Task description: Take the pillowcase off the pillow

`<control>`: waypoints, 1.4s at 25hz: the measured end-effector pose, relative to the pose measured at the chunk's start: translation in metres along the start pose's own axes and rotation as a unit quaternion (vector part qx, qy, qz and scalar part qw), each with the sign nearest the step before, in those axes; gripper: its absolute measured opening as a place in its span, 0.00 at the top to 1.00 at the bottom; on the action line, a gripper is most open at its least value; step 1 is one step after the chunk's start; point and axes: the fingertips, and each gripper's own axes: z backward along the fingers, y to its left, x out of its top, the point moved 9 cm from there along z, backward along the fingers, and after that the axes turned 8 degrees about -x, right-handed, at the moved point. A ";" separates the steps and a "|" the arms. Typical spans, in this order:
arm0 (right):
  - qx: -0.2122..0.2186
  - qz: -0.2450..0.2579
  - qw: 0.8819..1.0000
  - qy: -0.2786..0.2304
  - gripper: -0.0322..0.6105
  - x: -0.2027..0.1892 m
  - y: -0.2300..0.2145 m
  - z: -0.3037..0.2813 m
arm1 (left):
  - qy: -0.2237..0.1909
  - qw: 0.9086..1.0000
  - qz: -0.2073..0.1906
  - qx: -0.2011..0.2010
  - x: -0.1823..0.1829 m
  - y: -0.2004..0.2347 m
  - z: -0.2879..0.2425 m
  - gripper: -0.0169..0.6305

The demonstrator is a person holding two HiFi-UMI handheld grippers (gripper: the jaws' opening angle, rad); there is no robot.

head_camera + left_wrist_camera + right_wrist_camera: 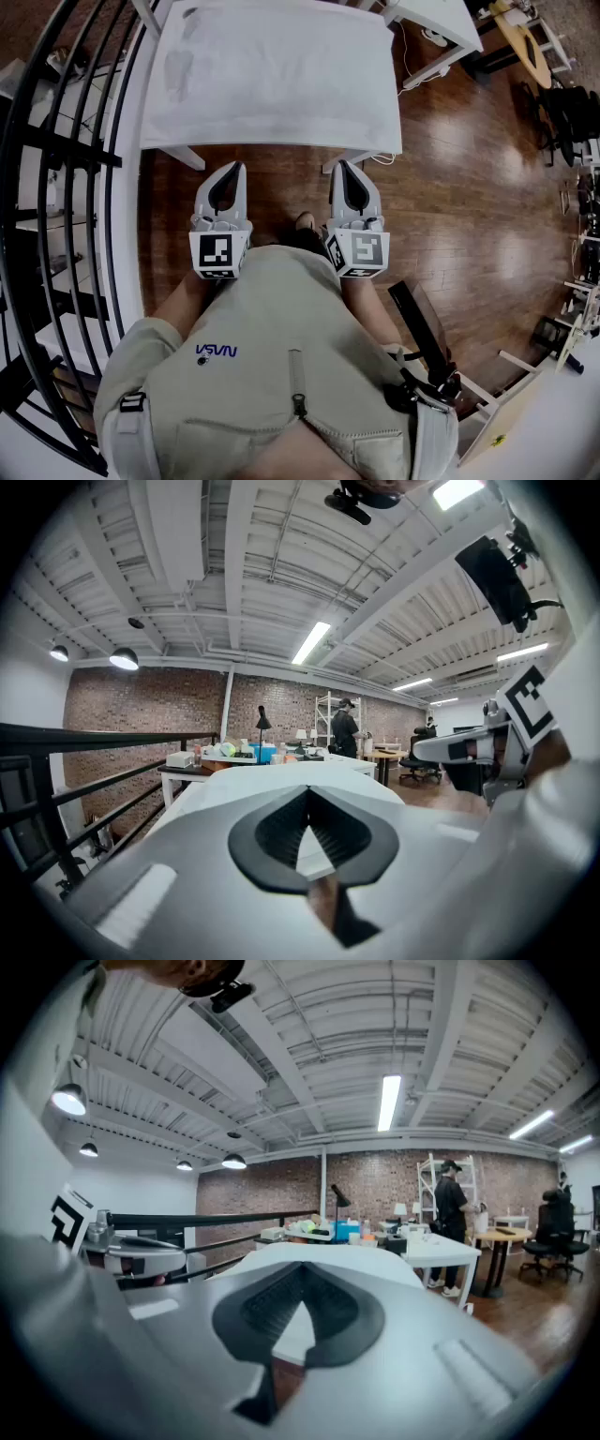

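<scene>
Left gripper (231, 171): jaws pressed together with nothing between them, held about level in front of the person's body, short of the pillow's near edge.
Pillow (272, 75): white, lying flat on the table (185, 157) and covering nearly all of its top, straight ahead of both grippers and touching neither. The case seems to be fully on. Which end is the open one I cannot tell.
Right gripper (341, 169): tips likewise closed on nothing, beside the left gripper and pointing the same way, also clear of the pillow.
Step in hand: judged to be the very start. The grippers are poised before the reach and no cloth is taken yet.
Next move: both pairs of jaws need to part, then go forward to the pillow. One should pinch only the loose cloth at the case's open end, while the other pins or grips the pillow itself, so the case can slide off.
</scene>
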 end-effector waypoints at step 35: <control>0.004 0.028 0.995 0.096 0.60 -0.043 -0.120 -0.164 | 0.086 0.995 0.005 0.042 -0.004 0.106 -0.124 0.48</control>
